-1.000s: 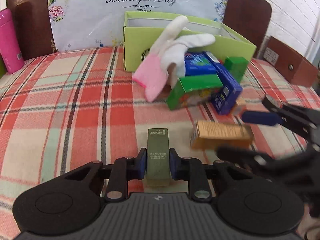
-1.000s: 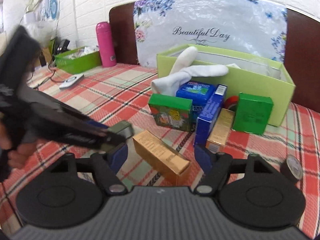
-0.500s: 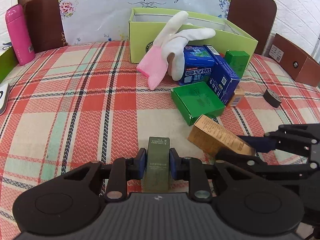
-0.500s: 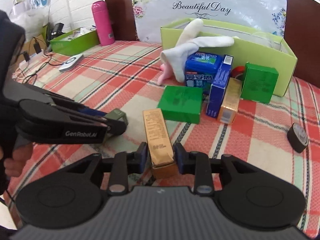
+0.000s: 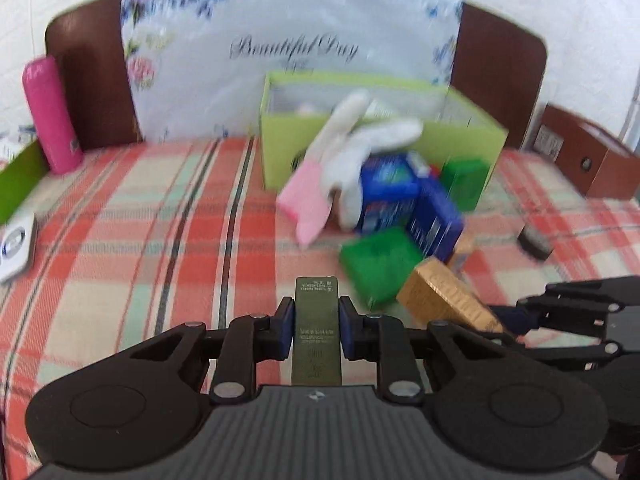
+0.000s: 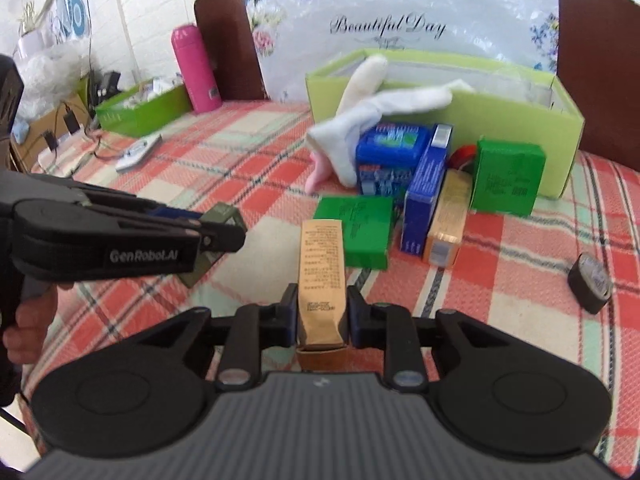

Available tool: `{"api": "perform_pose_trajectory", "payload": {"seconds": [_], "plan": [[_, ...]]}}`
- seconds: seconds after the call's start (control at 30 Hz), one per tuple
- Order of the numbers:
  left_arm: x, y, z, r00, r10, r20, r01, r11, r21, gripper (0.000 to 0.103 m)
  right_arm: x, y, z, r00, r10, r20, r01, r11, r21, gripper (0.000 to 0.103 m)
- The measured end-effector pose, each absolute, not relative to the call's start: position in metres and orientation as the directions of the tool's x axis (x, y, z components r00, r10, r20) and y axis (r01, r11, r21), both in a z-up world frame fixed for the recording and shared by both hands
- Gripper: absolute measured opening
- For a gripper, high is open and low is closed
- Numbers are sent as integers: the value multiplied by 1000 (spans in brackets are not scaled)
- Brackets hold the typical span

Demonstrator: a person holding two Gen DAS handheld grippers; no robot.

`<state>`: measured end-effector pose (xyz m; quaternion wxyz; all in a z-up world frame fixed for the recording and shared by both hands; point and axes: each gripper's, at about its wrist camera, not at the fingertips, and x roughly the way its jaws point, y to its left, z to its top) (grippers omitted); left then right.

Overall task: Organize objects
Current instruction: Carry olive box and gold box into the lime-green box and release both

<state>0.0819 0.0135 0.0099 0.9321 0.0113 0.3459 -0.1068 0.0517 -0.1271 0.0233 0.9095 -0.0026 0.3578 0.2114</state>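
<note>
At the bottom centre of the left wrist view, the left gripper [image 5: 316, 322] is clamped on a slim olive-green box [image 5: 316, 332], its blue pads pressing both long sides, the box pointing away up the frame. In the right wrist view the same gripper reaches in from the left edge, angled slightly downward, with part of a person's hand [image 6: 28, 320] on its handle at the lower left. At the bottom centre of that view, the right gripper [image 6: 322, 314] is closed tight on a long gold-tan box [image 6: 322, 280]; its jaws have just finished closing on the box, which juts forward above the red plaid cloth [image 6: 240, 168]. Just beyond it lies a flat green box [image 6: 356, 232], then a cluster in mid-frame: two blue boxes [image 6: 424, 196], an orange-tan box [image 6: 448, 216] and an upright green box [image 6: 508, 176]. A white and pink glove [image 6: 360, 120] drapes over the blue boxes, against the open lime-green box [image 6: 520, 96] behind. A pink bottle [image 6: 196, 68] stands at upper left, and a small dark tape roll [image 6: 592, 280] sits at the right.
</note>
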Motion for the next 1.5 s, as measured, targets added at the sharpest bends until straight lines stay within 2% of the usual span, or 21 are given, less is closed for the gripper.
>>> {"api": "perform_pose_trajectory", "payload": {"seconds": [0.23, 0.37, 0.57, 0.83, 0.87, 0.9, 0.93, 0.97, 1.03, 1.1, 1.13, 1.4, 1.5], "plan": [[118, -13, 76, 823, -262, -504, 281, 959, -38, 24, 79, -162, 77, 775, 341, -532, -326, 937, 126, 23], [156, -32, 93, 843, -258, -473, 280, 960, -25, 24, 112, -181, 94, 820, 283, -498, -265, 958, 108, 23], [230, -38, 93, 844, -211, -494, 220, 975, -40, 24, 178, -191, 104, 845, 253, -471, -224, 967, 118, 23], [297, -32, 64, 827, -158, -540, 174, 985, -23, 24, 253, -172, 68, 850, 221, -478, -232, 972, 38, 24], [301, -32, 59, 834, -157, -528, 175, 984, -16, 27, 258, -170, 62, 851, 225, -474, -247, 969, 17, 27], [304, -31, 55, 840, -157, -519, 181, 983, -4, 52, 259, -168, 57, 852, 225, -472, -257, 967, -2, 50], [305, -31, 51, 841, -140, -522, 174, 985, 16, 85, 258, -166, 53, 858, 219, -464, -257, 966, -20, 66], [304, -32, 48, 852, -99, -514, 141, 989, 43, 94, 253, -165, 50, 869, 219, -444, -261, 965, -36, 85], [298, -30, 44, 883, -42, -467, 87, 993, 74, 95, 246, -165, 47, 885, 213, -414, -263, 963, -66, 88], [296, -26, 43, 878, -39, -477, 81, 994, 68, 95, 240, -165, 45, 894, 196, -403, -247, 966, -79, 99], [294, -24, 43, 875, -43, -482, 77, 996, 51, 95, 238, -166, 44, 896, 191, -401, -241, 967, -78, 100], [262, -22, 60, 877, 0, -481, 22, 999, 40, 95, 209, -176, 60, 897, 195, -398, -216, 976, -8, 103], [240, -19, 69, 876, -19, -482, 28, 1000, 12, 95, 192, -179, 72, 905, 193, -378, -207, 978, 2, 103]]}}
